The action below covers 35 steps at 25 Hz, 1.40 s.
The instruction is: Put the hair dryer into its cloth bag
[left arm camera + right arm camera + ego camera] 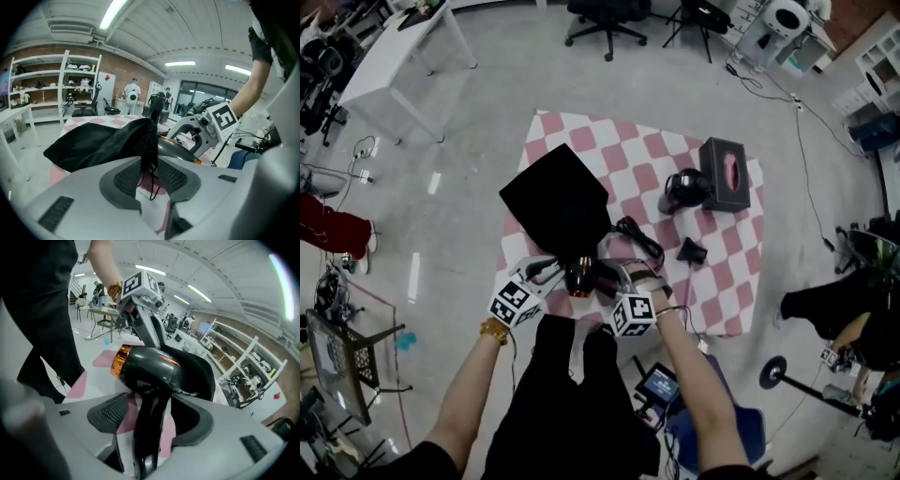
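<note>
Both open: left gripper (150,174) straddles cloth bag (101,140), right gripper (152,416) hair dryer (159,365)

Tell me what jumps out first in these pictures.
A pink-and-white checked cloth spread on the grey floor stands out, with a flat black cloth bag on its left part. At its near edge a glossy black hair dryer with a copper ring has its handle between the open right tongs, while the left tongs straddle the bag's edge.

A checked mat (731,281) lies on the floor (469,169). On it are a black bag (558,202) by its left edge and a black box (724,173) at its far right corner.
</note>
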Motion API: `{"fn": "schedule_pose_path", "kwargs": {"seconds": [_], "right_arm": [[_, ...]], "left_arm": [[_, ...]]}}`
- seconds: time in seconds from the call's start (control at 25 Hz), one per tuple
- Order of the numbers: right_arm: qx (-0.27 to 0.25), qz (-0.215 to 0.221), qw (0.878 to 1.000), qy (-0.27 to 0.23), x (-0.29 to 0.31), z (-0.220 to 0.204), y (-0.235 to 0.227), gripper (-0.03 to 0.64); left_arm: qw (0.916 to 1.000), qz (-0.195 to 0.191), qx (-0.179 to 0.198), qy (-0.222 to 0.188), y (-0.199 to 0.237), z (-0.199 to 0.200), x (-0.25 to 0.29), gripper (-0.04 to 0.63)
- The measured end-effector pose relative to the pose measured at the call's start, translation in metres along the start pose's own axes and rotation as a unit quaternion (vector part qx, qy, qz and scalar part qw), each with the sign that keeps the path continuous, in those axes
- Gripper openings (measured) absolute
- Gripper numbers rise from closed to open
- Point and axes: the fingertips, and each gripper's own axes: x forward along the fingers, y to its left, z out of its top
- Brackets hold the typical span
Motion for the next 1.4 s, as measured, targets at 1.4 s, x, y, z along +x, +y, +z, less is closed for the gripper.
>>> {"fn": "schedule_pose_path", "kwargs": {"seconds": [1.4], "right_arm": [[0.033,-0.041,0.998,0.023,0.031,0.024,-0.017,0.217]], "left_arm": [[0.967,0.046,0.219,0.122,-0.002,-0.014,-0.036,0.029]]}}
